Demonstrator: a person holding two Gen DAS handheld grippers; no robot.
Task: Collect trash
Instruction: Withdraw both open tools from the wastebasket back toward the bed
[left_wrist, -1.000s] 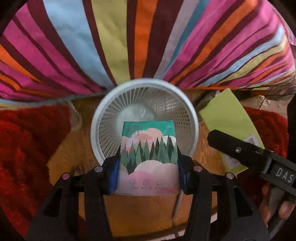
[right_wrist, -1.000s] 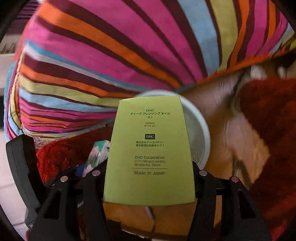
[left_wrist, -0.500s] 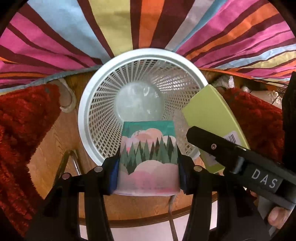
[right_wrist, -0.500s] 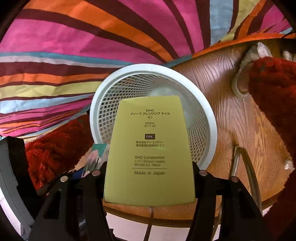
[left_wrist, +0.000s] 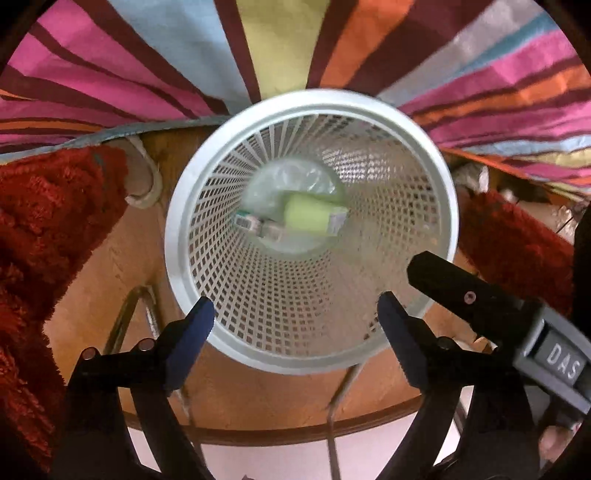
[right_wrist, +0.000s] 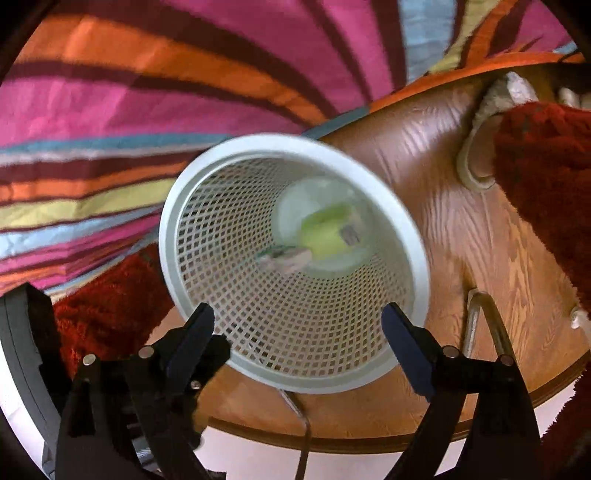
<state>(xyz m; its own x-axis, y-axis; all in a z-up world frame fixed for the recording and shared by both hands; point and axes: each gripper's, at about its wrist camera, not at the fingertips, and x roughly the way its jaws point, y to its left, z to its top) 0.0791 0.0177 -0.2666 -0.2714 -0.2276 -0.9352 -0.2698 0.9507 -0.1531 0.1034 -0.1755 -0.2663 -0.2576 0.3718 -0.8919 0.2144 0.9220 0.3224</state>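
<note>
With both boxes lying at the bottom of the white mesh bin (left_wrist: 310, 343), the drop step looks done: left gripper (left_wrist: 295, 325) and right gripper (right_wrist: 297, 328) are held wide apart and empty above its rim, so more trash probably gets fetched next.

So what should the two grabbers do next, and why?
Probably lift both away from the white basket. The left gripper and right gripper hang open and empty above it, and the green box and the small patterned box already lie at the bottom.

Green box (left_wrist: 305, 218) and patterned box (left_wrist: 258, 226), lying in white mesh bin (left_wrist: 258, 295)
</note>
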